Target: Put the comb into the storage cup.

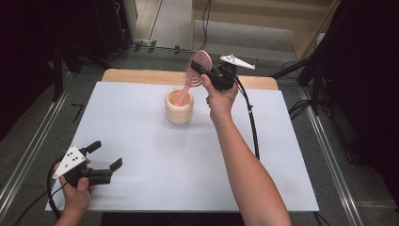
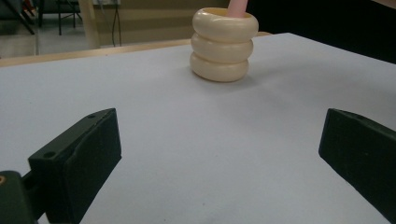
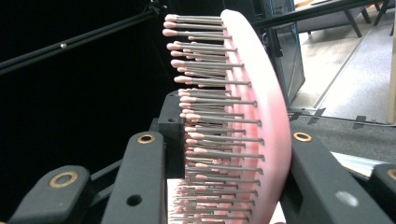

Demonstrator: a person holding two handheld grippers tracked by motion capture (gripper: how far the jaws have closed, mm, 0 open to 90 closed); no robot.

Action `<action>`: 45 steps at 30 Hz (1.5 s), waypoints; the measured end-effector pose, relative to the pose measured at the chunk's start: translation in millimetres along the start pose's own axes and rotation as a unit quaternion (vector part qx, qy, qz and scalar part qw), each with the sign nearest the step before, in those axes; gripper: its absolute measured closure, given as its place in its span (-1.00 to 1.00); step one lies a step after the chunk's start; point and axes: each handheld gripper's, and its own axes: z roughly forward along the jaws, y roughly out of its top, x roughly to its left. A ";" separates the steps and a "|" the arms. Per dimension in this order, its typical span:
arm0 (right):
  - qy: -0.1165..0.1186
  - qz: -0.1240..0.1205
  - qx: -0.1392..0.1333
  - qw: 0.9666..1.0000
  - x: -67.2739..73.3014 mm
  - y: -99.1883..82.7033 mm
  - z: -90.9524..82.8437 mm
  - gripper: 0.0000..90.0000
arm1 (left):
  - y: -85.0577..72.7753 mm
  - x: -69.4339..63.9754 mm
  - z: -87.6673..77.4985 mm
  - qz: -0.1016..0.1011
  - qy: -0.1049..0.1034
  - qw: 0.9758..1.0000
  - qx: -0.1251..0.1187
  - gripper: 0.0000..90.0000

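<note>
- I see the right gripper (image 1: 201, 71) above the far part of the desk (image 1: 188, 155), at about 12 o'clock in the high view, held in a hand that comes up from the lower edge.
- Its fingers (image 3: 140, 182) pinch the head of a pink brush (image 1: 196, 69); in the right gripper view one finger sits on the bristle side and the other presses the smooth back.
- The brush (image 3: 252, 116) stands tilted, head up, bristles facing roughly 9 o'clock in the right gripper view.
- The brush handle runs down toward 7 o'clock in the high view and its lower end sits inside the cup (image 1: 179, 107).
- The cup is cream, ribbed in three rings, upright on the desk, just at 7 o'clock from the right gripper.
- In the left gripper view the cup (image 2: 224, 44) stands at 12 o'clock, well apart from the fingers, with the pink handle rising from its mouth.
- I see the left gripper (image 1: 104, 160) at about 8 o'clock in the high view, low over the near left part of the desk.
- Its fingers (image 2: 84, 158) are spread wide with bare desk surface between them; they hold nothing.
</note>
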 end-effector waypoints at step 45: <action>-0.040 0.057 0.017 0.997 -14.7 -58.2 19.8 0.37 | 0.0 -0.2 0.1 0.006 -0.003 1.000 0.003 -1.00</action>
